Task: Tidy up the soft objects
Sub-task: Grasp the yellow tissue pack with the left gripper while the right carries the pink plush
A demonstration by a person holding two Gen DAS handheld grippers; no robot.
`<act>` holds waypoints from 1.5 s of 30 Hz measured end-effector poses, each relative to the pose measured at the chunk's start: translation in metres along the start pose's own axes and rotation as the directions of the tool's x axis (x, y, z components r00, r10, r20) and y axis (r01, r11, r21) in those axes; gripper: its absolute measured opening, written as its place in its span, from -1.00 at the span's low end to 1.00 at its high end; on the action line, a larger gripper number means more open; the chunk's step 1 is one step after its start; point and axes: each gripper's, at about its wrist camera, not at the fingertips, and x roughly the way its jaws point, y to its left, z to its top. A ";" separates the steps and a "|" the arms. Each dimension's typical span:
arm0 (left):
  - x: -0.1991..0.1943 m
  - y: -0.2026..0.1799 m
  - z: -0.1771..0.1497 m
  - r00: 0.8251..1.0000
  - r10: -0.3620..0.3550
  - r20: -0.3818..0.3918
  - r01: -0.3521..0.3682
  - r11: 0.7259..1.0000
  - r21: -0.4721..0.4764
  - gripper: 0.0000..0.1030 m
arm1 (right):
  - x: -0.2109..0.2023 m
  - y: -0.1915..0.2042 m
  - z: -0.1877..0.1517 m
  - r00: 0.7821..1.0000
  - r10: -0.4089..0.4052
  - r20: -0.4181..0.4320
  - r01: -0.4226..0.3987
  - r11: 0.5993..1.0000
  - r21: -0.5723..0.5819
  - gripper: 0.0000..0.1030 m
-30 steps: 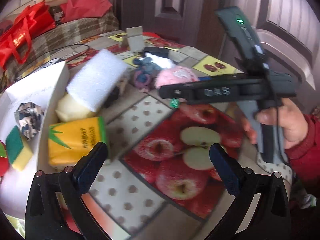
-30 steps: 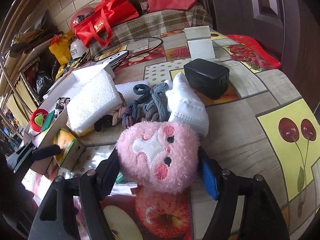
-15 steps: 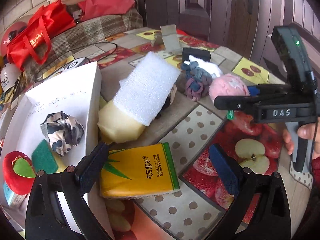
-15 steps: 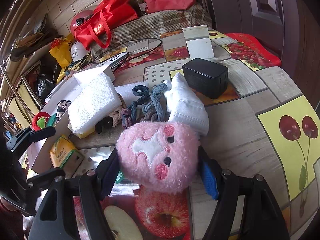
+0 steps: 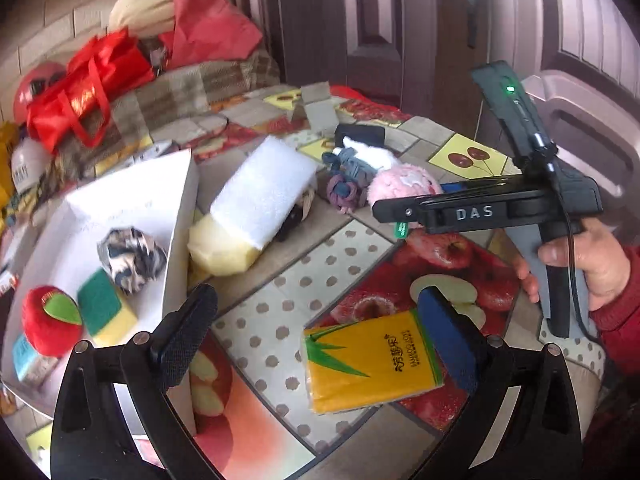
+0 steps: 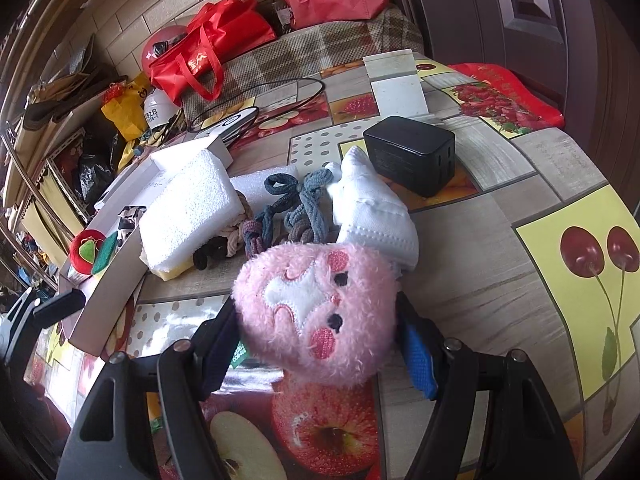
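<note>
My right gripper [image 6: 320, 340] is shut on a pink plush toy [image 6: 316, 312], which also shows in the left wrist view [image 5: 404, 188]. My left gripper [image 5: 320, 328] is open; the yellow tissue pack [image 5: 372, 364] lies on the table against its right finger. A white box [image 5: 176, 248] at the left holds a red plush apple [image 5: 48, 324], a green-yellow sponge [image 5: 104, 316] and a patterned scrunchie [image 5: 130, 254]. A white foam block [image 5: 264, 196] lies over a yellow sponge [image 5: 218, 246]. Hair ties [image 6: 288, 212] and a white mask [image 6: 372, 208] lie behind the plush.
A black adapter [image 6: 412, 156] and a white card stand [image 6: 396, 88] sit at the table's far side. Red bags [image 6: 208, 48] and clutter lie on a bench behind. The right gripper's body [image 5: 520, 204] and hand reach across the left wrist view.
The yellow tissue pack has moved from beside the white box to the right, now by my left gripper's right finger. The left gripper shifted. The right gripper stays shut on the plush.
</note>
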 end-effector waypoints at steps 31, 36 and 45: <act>-0.073 0.035 -0.046 0.854 0.361 0.375 -0.327 0.933 -0.152 0.42 | -0.080 0.030 -0.026 0.930 -0.009 0.367 0.053 0.993 -0.108 0.27; -0.082 0.075 -0.058 0.838 0.432 0.332 -0.358 0.896 -0.263 0.42 | -0.064 0.057 -0.022 0.933 0.002 0.361 0.076 0.977 -0.202 0.27; -0.085 0.127 -0.066 0.794 0.541 0.278 -0.414 0.816 -0.404 0.43 | -0.039 0.115 -0.026 0.942 0.066 0.329 0.051 0.940 -0.337 0.27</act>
